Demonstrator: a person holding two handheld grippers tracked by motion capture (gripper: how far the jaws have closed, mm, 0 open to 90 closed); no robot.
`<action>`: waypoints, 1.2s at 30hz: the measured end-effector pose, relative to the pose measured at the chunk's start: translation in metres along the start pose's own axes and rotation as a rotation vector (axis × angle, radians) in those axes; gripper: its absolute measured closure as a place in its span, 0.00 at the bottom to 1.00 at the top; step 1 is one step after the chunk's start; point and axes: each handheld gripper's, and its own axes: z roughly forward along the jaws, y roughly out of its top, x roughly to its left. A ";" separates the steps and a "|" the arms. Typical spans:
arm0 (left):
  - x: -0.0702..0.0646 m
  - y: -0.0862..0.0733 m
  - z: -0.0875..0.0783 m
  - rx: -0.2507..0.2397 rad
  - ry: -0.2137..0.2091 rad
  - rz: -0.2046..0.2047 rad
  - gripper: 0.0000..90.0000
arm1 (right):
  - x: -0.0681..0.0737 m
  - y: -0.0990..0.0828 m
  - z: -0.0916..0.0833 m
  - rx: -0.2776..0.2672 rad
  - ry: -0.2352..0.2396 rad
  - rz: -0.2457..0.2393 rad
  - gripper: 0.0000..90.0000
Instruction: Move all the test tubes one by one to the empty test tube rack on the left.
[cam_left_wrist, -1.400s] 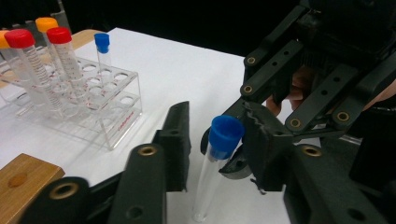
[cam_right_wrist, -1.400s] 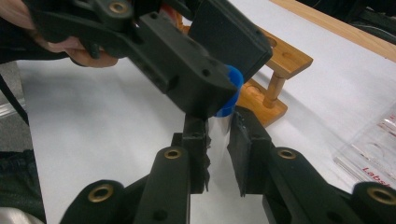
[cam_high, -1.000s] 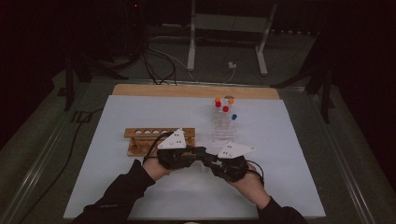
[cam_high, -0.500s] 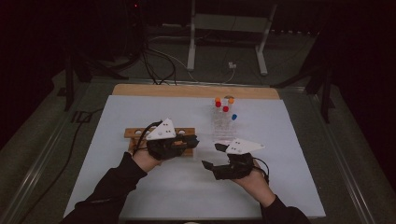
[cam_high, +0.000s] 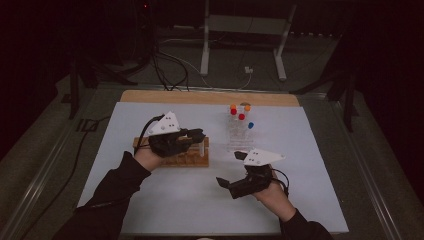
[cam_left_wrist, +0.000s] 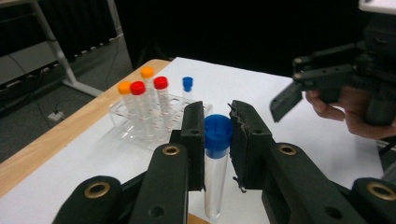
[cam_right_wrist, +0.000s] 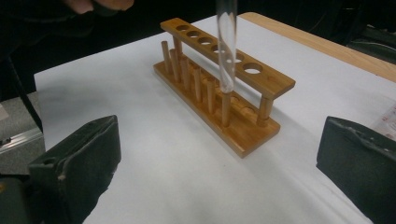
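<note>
Blue-capped, the clear tube (cam_left_wrist: 215, 161) hangs upright in the left gripper (cam_left_wrist: 216, 140), whose jaws clench it just under the cap, above the right end of the wooden rack (cam_high: 172, 155) and not yet in a hole. To the near right, the right gripper (cam_high: 231, 170) has just been opening and stands released with nothing between its jaws. Beyond, a clear rack (cam_high: 240, 132) holds orange-, red- and blue-capped tubes, well clear of the way.

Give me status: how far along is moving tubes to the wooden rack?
Done: nothing seated; the wooden rack shows empty holes. In hand: left gripper is clamped on a blue-capped tube hanging over the rack; right gripper, jaws just opened, holds nothing. Left: seat this tube, then the five tubes in the clear rack.
</note>
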 end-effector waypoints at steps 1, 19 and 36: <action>0.002 0.001 -0.001 0.000 0.006 -0.003 0.86 | 0.000 0.000 0.000 0.000 -0.001 -0.001 0.00; 0.041 -0.011 0.005 0.003 0.125 -0.051 0.86 | -0.004 -0.003 0.000 -0.019 0.016 -0.007 0.00; 0.040 -0.050 0.033 0.031 0.115 -0.124 0.86 | -0.008 -0.007 0.004 0.000 0.023 -0.037 0.00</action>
